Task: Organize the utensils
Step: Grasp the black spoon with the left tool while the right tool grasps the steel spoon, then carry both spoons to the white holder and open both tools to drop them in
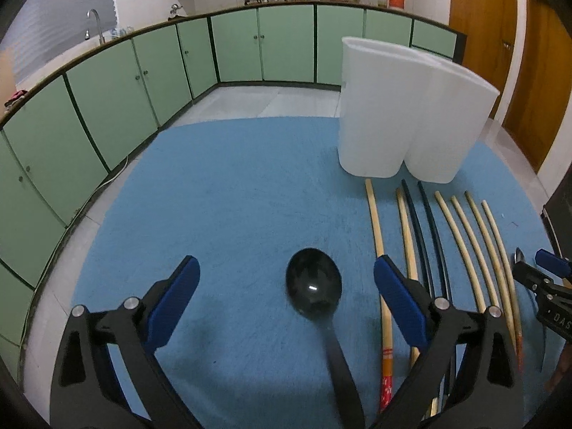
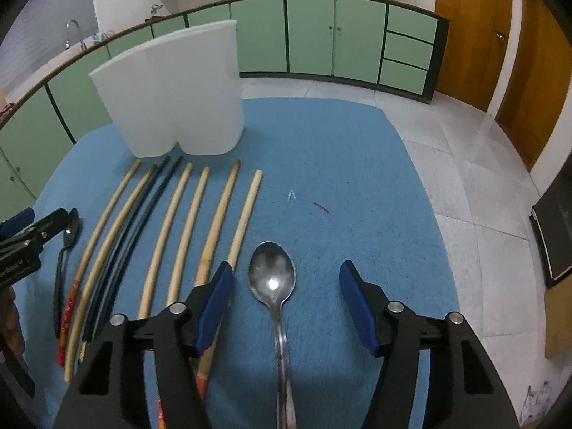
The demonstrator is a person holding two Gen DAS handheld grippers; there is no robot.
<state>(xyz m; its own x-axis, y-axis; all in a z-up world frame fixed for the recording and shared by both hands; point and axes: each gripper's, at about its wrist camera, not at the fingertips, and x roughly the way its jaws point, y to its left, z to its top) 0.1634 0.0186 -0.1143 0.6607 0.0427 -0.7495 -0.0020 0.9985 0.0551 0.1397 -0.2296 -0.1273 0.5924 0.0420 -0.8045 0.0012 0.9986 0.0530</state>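
Observation:
A black spoon (image 1: 314,291) lies on the blue mat (image 1: 232,186) between the open fingers of my left gripper (image 1: 286,286). A metal spoon (image 2: 272,279) lies between the open fingers of my right gripper (image 2: 286,282). Several chopsticks, wooden (image 1: 461,243) and black (image 1: 422,236), lie in a row between the two spoons; they also show in the right wrist view (image 2: 182,221). A white two-compartment holder (image 1: 404,111) stands upright behind the chopsticks, also seen in the right wrist view (image 2: 175,89). The black spoon shows at the left of the right wrist view (image 2: 68,246).
The mat (image 2: 339,164) covers a table with its edges close on the left and right. Green kitchen cabinets (image 1: 143,82) run behind, with tiled floor (image 2: 482,186) to the right. The other gripper shows at the right edge of the left wrist view (image 1: 547,282).

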